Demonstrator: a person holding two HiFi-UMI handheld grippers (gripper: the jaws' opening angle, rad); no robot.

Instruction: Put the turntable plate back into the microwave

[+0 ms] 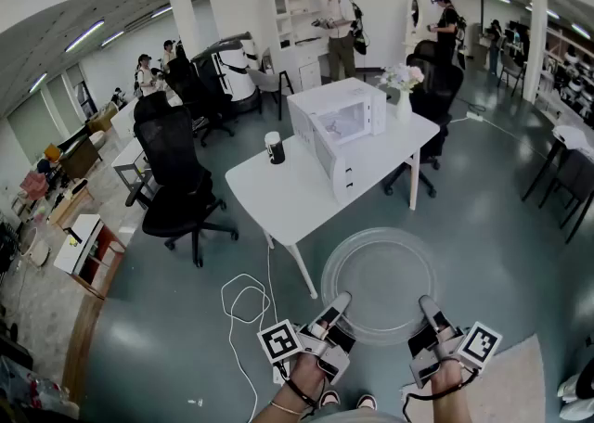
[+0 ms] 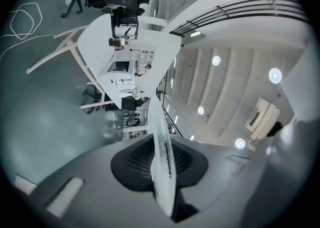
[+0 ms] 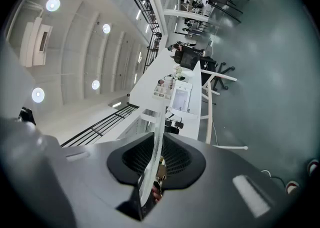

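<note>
Left gripper (image 1: pixel 338 302) and right gripper (image 1: pixel 428 304): jaws pinching plate (image 1: pixel 379 282) rim.
Risk: glass slipping from thin edge-holds, or striking microwave (image 1: pixel 339 124) frame at 12 o'clock.

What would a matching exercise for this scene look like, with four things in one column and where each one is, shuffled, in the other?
Things
1. turntable plate
2. microwave
3. vase of flowers
4. white cable

Places
A. looped on the floor
B. on the middle of the white table
C. at the table's edge, right of the big appliance in the head view
D. clamped at its rim by the left gripper and the right gripper

Pairs: 1-D, 2-B, 3-C, 4-A
</note>
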